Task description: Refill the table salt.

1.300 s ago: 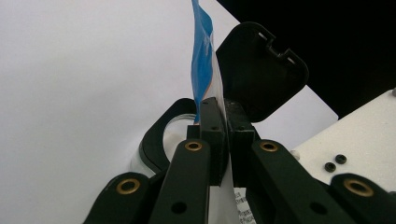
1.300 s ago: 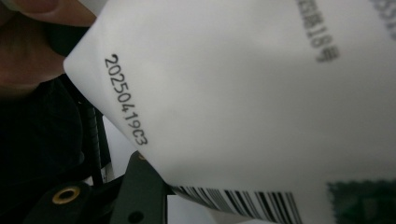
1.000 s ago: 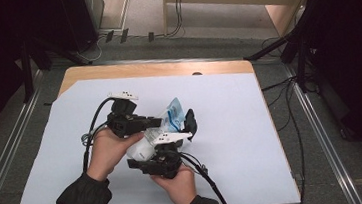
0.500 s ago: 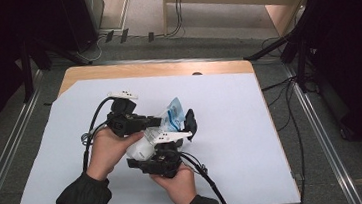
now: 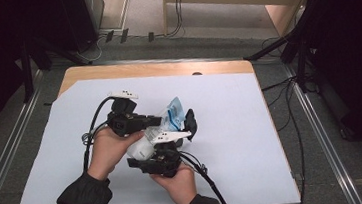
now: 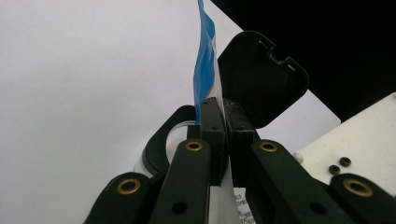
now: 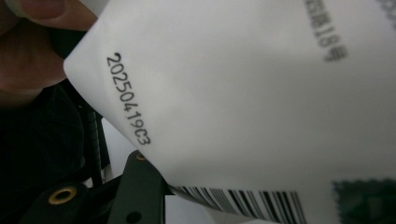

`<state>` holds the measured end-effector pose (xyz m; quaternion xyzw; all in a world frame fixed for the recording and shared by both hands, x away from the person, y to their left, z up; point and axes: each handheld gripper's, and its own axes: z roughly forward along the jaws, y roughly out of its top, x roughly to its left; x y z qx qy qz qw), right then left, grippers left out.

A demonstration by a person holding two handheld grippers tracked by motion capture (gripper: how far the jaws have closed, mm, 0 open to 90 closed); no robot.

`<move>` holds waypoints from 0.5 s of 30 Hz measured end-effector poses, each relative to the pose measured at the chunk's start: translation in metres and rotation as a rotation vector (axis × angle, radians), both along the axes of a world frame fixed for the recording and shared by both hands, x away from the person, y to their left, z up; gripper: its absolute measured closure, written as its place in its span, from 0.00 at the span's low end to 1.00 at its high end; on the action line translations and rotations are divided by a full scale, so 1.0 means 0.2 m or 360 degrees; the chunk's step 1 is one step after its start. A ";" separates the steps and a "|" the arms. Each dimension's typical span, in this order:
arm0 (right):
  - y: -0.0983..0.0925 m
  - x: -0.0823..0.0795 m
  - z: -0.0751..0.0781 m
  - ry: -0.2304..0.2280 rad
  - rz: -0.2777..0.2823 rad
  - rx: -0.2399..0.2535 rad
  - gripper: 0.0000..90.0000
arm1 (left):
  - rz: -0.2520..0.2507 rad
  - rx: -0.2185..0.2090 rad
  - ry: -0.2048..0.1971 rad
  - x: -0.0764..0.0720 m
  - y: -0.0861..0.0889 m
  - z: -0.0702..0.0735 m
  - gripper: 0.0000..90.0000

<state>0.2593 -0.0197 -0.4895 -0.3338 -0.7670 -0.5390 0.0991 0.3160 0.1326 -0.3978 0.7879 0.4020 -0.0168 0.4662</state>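
A blue and white packet [image 5: 171, 110] is held up over the white sheet [image 5: 253, 140] near the table's middle. My left gripper [image 5: 162, 119] comes in from the left and is shut on the packet's edge; in the left gripper view its jaws [image 6: 223, 106] pinch the blue and white film [image 6: 205, 70]. My right gripper [image 5: 187, 126] reaches up from below, its fingers [image 6: 261, 79] standing on either side of the packet, apart from each other. In the right gripper view the packet's white back [image 7: 261, 93], with a date code and barcode, hides the jaw tips; one finger [image 7: 140, 186] shows below.
Bare wooden tabletop [image 5: 156, 70] borders the sheet at the far edge. Metal rails [image 5: 322, 133] and cables run along the floor on both sides. A hand's thumb [image 7: 42, 11] is close to the packet's corner.
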 end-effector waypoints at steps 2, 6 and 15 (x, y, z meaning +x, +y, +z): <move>0.00 0.00 0.00 0.0008 0.0002 0.0012 0.71 | 0.0002 -0.0005 -0.0004 0.00 0.00 0.00 1.00; 0.00 0.01 0.00 0.0028 -0.0002 0.0038 0.71 | 0.0005 -0.0006 -0.0021 0.00 0.00 0.01 1.00; -0.01 0.01 0.00 0.0046 0.0003 0.0049 0.71 | 0.0014 -0.0011 -0.0030 0.00 0.00 0.01 1.00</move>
